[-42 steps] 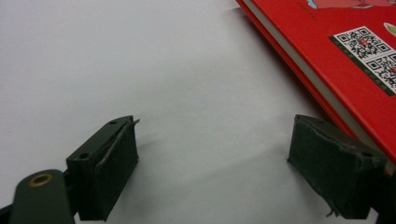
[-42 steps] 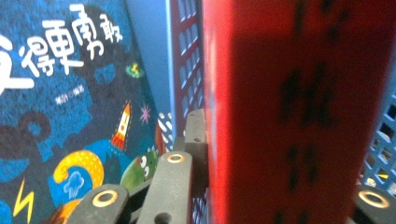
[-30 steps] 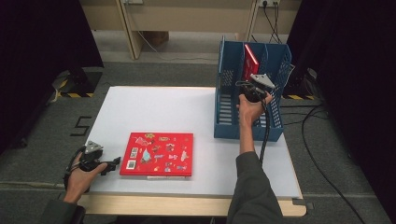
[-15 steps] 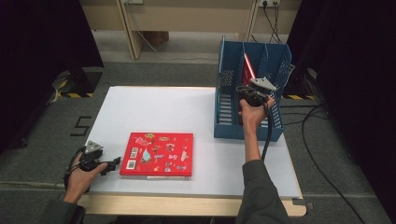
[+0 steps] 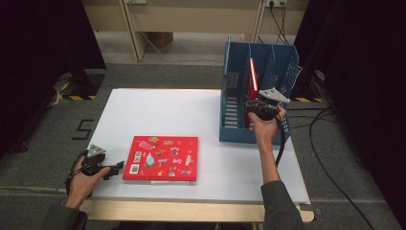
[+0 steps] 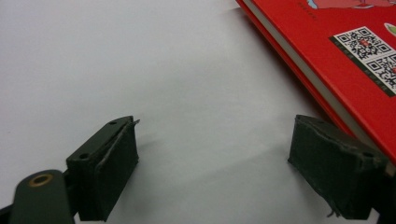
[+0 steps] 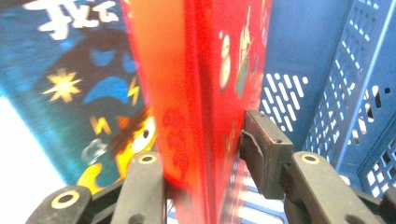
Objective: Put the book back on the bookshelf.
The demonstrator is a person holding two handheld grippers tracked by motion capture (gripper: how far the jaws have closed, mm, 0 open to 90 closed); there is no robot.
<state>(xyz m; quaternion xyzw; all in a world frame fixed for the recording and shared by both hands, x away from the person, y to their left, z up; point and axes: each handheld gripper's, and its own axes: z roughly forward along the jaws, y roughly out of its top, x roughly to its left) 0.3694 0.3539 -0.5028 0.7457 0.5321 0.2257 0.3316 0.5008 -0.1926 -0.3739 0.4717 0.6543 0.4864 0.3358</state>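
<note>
Red book (image 5: 251, 76) stands upright in the blue rack (image 5: 282, 72); right gripper (image 5: 258, 106) has just been loosening around it. Left gripper (image 5: 115, 168) rests spread beside the flat book (image 5: 162, 158).

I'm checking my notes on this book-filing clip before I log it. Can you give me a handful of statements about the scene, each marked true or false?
1. A red book lies flat on the white table. True.
2. The left gripper is clamped on that flat book. False: its jaws stand open on bare table, beside the book's edge.
3. The blue file rack stands at the table's right side. True.
4. The right gripper is at the rack, with an upright red book between its jaws, which have just been opening. True.
5. The rack's compartments are all empty. False: the upright red book stands in one.
</note>
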